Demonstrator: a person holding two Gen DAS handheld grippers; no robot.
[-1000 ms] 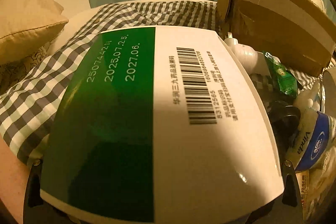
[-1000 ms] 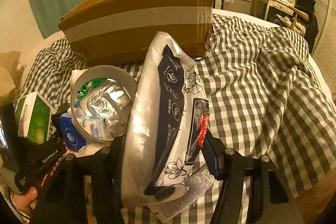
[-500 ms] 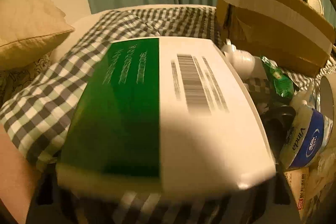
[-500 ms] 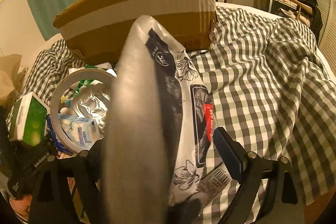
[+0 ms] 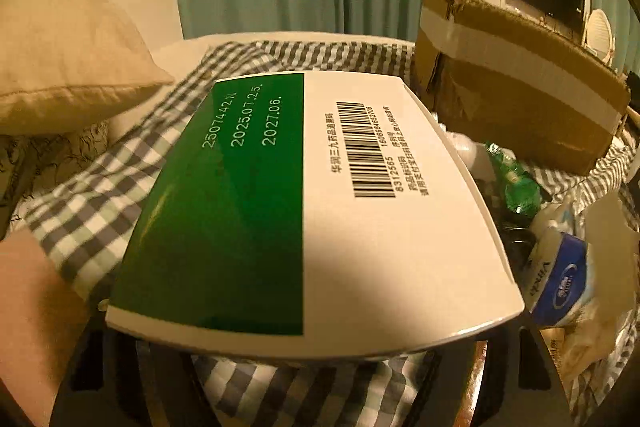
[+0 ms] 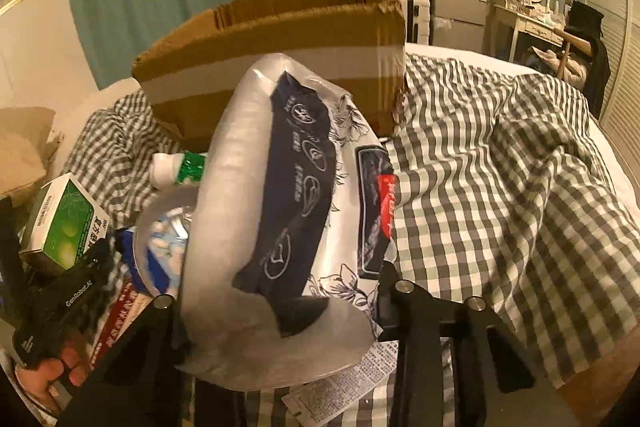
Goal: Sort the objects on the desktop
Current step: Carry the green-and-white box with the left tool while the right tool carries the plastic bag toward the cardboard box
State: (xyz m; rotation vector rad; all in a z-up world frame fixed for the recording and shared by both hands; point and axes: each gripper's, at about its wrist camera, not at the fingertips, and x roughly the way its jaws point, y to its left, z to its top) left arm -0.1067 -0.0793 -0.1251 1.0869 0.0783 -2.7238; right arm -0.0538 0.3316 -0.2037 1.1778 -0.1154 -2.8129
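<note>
Left wrist view: the left gripper point(image 5: 312, 367) holds a green-and-white medicine box point(image 5: 312, 211) across its jaws, which stand wide and press on the box's two long sides; the barcode panel and the printed dates face up. The box is lifted clear of the gingham bedspread point(image 5: 100, 195), whose checks show beneath its near edge at 6 o'clock. A beige pillow point(image 5: 68, 63) lies at 9 o'clock, the taped cardboard carton point(image 5: 520, 83) stands at 2 o'clock, and at 3 to 4 o'clock lies a clutter that includes a green wrapper point(image 5: 516, 183) and a blue tissue pack point(image 5: 560, 279). Right wrist view: the right gripper point(image 6: 280, 311) has just been closing, and its jaws now pinch the near end of a soft plastic-wrapped pack point(image 6: 280, 211), white with a dark blue printed band and flower outlines; the pack rises from the jaws toward 12 o'clock, in front of the carton. At 9 o'clock the medicine box appears again, held by the left gripper, with the fingers point(image 6: 52, 375) of the person's hand around its handle at 8 o'clock. A roll of tape point(image 6: 160, 227) lies between the box and the pack, touching neither visibly. The bedspread fills the field from 1 to 5 o'clock.
</note>
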